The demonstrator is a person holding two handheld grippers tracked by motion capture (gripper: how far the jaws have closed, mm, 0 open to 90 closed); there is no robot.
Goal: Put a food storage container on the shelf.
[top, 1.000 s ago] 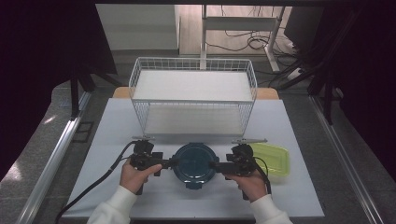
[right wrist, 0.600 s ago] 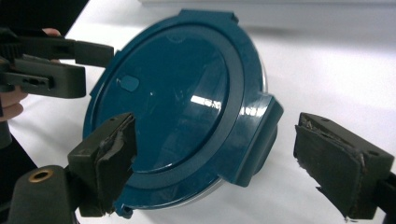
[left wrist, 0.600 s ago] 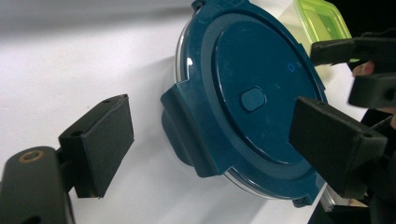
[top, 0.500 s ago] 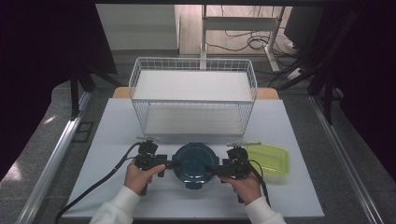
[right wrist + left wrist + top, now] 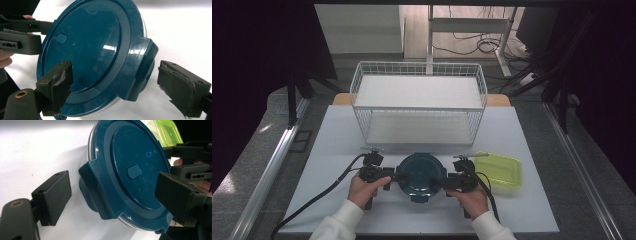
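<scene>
**Two grippers flank a round blue container near the table's front edge**

Two hands come in from the bottom of the high view, each holding a gripper at one side of a round container with a dark blue lid (image 5: pixel 420 172). The left gripper (image 5: pixel 388 175) sits at the container's left side and the right gripper (image 5: pixel 443 182) at its right, both pointing inward toward each other.

From the left gripper view, the jaws stand apart with a side latch tab (image 5: pixel 96 187) of the lid between them. One jaw is on the bare table side, clear of the tab; the other lies over the lid's top. Whether that jaw touches the lid cannot be told. The right gripper view shows the same arrangement on the opposite side: jaws apart, the other latch tab (image 5: pixel 140 70) between them, one worn pad over the lid and the other clear of the tab on the table side.

The container rests on the white table (image 5: pixel 337 145), close to the front edge. Just to its right, behind the right gripper, lies a flat box with a green lid (image 5: pixel 502 170). Farther back, a white wire basket (image 5: pixel 419 102) stands in the middle of the table, well apart from the container.
</scene>
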